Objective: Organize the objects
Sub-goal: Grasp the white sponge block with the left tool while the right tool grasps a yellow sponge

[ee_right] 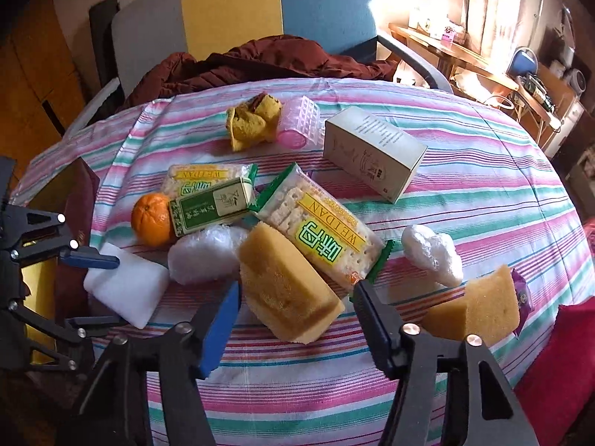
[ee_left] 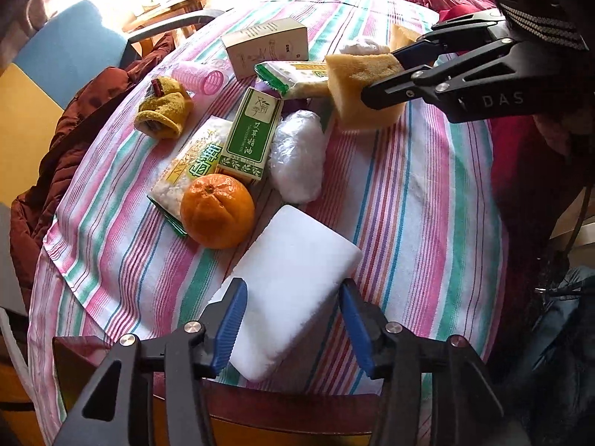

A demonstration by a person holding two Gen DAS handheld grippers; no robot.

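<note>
A white foam block point(ee_left: 293, 278) lies at the near edge of the striped tablecloth point(ee_left: 409, 204), and my left gripper point(ee_left: 292, 290) has its blue pads pressed on both sides of it. In the right wrist view the same block point(ee_right: 130, 290) sits between the left gripper's point(ee_right: 108, 290) fingers. My right gripper point(ee_right: 295, 290) is shut on a yellow sponge point(ee_right: 286, 282); from the left wrist view the sponge point(ee_left: 357, 89) is pinched in the right gripper point(ee_left: 379, 74), just above the cloth.
The pile holds an orange point(ee_left: 217, 210), a green carton point(ee_left: 249, 137), two cracker packs point(ee_right: 319, 230), plastic-wrapped white bundles point(ee_left: 297, 156), a grey box point(ee_left: 266, 46), a pink roller point(ee_left: 202, 78), a yellow cloth point(ee_left: 163, 107) and a second sponge point(ee_right: 479, 304). A chair with a dark red jacket point(ee_right: 260, 63) stands behind.
</note>
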